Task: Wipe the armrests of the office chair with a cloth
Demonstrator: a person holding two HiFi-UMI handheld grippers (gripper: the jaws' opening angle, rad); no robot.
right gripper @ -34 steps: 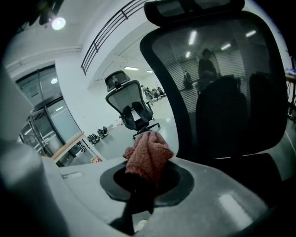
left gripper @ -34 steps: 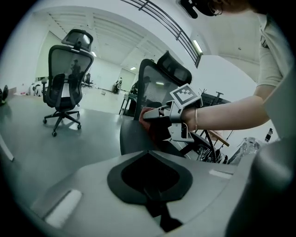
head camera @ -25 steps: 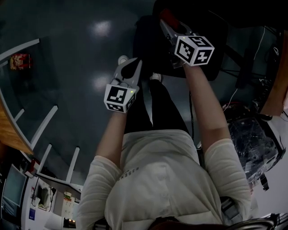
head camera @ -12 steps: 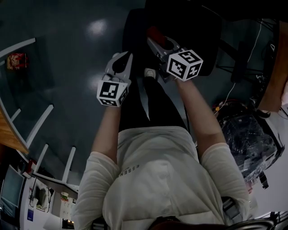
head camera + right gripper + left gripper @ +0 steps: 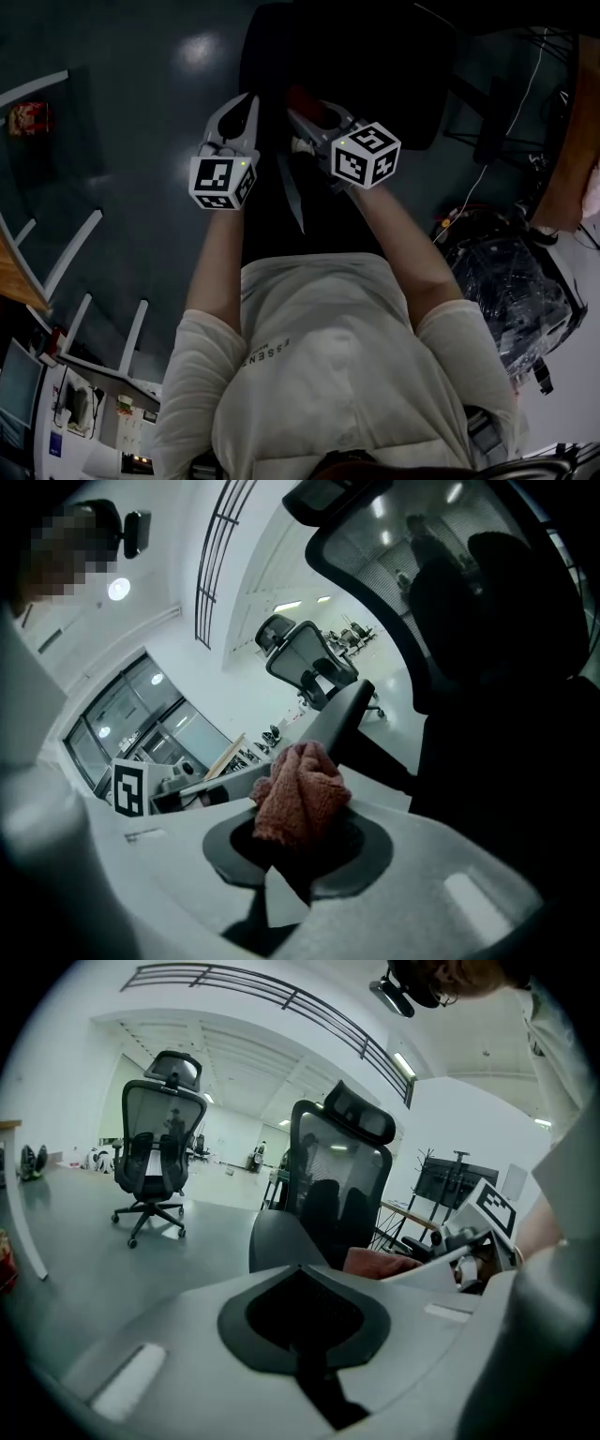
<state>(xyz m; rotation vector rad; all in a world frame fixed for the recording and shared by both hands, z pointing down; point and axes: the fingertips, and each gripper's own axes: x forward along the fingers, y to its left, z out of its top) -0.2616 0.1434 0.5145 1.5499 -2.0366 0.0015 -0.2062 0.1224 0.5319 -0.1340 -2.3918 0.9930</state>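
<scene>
The left claw (image 5: 246,103) is held clenched with nothing in it, at about 11 o'clock in the head view. The right claw (image 5: 302,111) is clamped on the red cloth (image 5: 298,794), near 12 o'clock. The red cloth is seen just beside a grey armrest (image 5: 349,714) of the office chair (image 5: 375,56); whether it is touched cannot be told. No wiped part can be picked out, so most of the job is judged to be left.

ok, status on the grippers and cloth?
Right gripper shut on cloth. Left gripper shut, empty. Cloth by the armrest, contact unclear. Nothing in the way.
</scene>
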